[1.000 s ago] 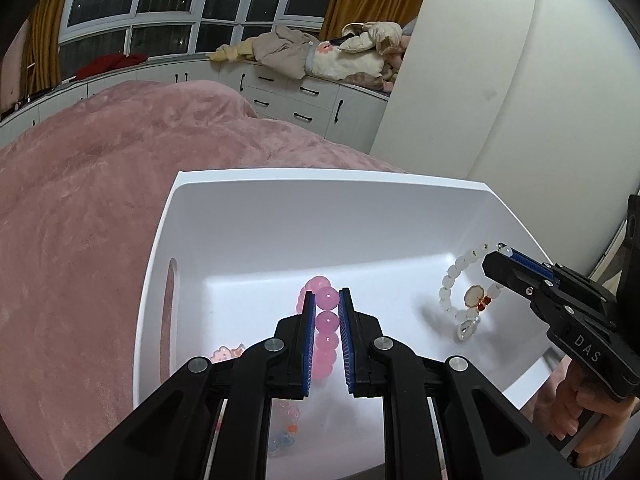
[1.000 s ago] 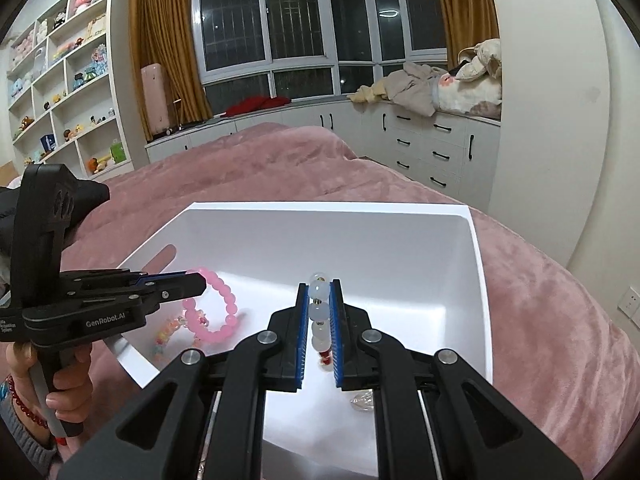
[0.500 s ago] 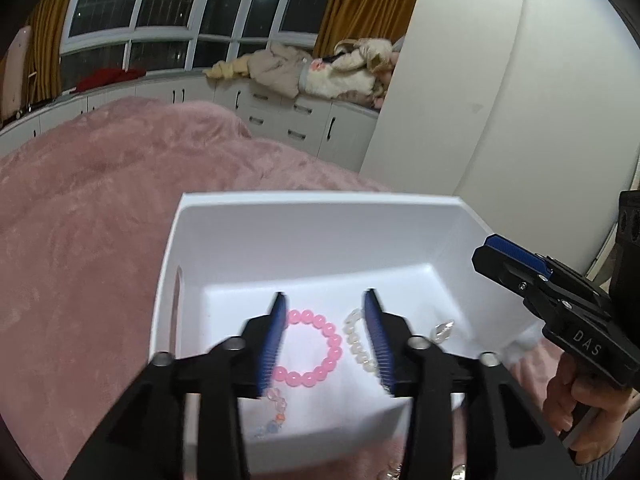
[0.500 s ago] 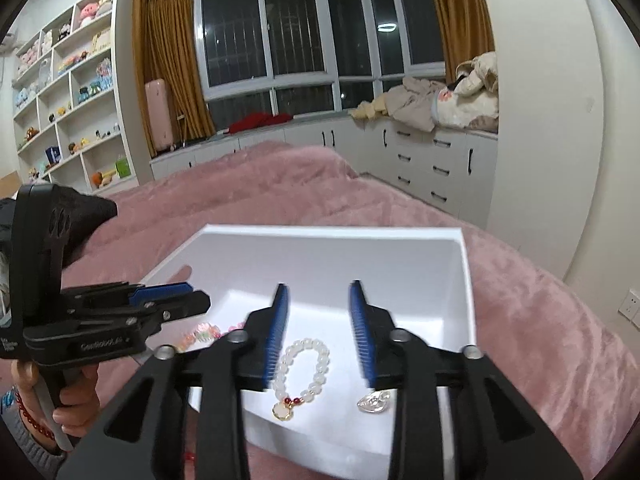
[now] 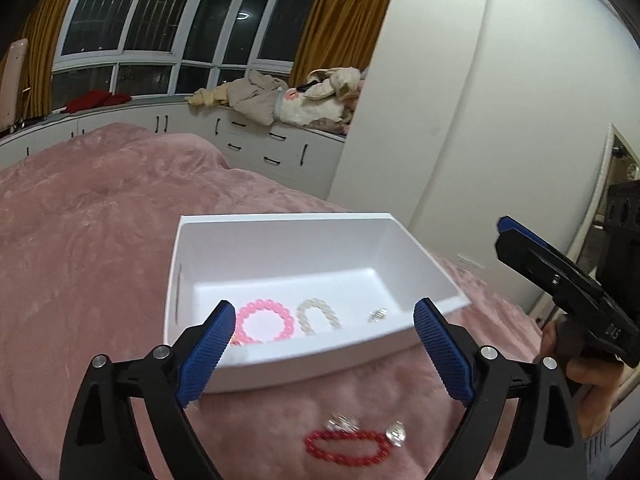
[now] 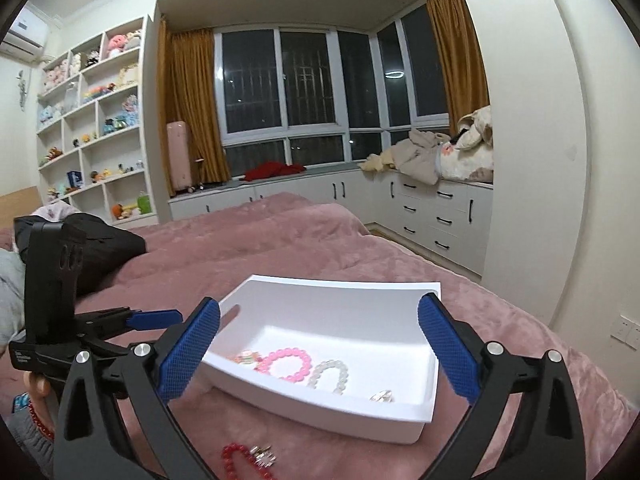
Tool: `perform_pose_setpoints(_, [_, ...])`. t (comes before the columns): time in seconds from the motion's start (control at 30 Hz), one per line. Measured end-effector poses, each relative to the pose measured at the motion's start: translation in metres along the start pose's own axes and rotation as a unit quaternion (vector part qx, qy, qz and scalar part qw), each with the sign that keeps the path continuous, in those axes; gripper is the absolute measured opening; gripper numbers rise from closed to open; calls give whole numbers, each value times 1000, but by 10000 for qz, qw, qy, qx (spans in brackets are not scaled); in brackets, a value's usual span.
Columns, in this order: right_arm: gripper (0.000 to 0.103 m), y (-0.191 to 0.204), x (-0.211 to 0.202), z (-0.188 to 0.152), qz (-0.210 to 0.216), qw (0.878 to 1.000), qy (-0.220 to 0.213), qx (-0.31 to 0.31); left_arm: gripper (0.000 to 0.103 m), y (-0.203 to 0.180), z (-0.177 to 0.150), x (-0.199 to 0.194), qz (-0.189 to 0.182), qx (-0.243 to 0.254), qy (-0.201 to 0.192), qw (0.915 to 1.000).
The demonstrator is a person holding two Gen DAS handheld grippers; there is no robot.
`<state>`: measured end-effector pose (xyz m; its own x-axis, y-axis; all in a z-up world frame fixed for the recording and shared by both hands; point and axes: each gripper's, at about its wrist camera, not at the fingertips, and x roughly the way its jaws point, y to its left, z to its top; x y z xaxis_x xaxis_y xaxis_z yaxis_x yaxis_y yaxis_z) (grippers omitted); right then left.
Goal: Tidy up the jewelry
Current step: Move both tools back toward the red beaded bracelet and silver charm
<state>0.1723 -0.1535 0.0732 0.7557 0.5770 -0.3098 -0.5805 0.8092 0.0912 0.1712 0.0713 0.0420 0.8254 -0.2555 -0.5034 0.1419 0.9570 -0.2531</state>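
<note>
A white bin sits on the pink bedspread. Inside lie a pink bead bracelet, a white bead bracelet, a small silver piece and a pastel charm bracelet. A red bead bracelet with silver pieces lies on the bedspread in front of the bin. My left gripper and right gripper are wide open, empty, above the bin's near edge.
The pink bedspread surrounds the bin. White drawers with piled clothes and a plush toy run under the window. Shelves with toys stand at the left. A white wall column is close on the right.
Both grippers let go of their bracelets, the pink one and the white one, opened wide and pulled back up from the bin. The red bracelet came into view.
</note>
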Motion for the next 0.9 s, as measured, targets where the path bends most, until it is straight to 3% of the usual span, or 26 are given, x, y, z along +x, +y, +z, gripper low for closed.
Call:
perform_pose_setpoints(0.3, [98,4,-34,-14,302,9991,209,-206,93,-39,-32,-27,52,293,213,9993])
perform_pose_setpoints(0.47, [98,14,-39,-49,750,9932,598,-666,94,-37,-73,-10,310,375,630,9968])
perform_pose_setpoints(0.63, [98,22,-19,-96,1077,9801,1310,-1035,93,-18,-95,26,229,213,1042,9941])
perform_pose_setpoints(0.7, [93,23,-5,-116,1154,9739,1616,-1098,93,-11,-102,38,267,201,1178,9925])
perform_pose_setpoints(0.87, [67,24,27,-152,1333,9598,2234,-1054,93,-4,-115,60,237,196,1443,9891])
perform_pose_setpoints(0.9, [67,24,31,-155,1340,9585,2295,-1033,93,-4,-118,65,243,226,1510,9880])
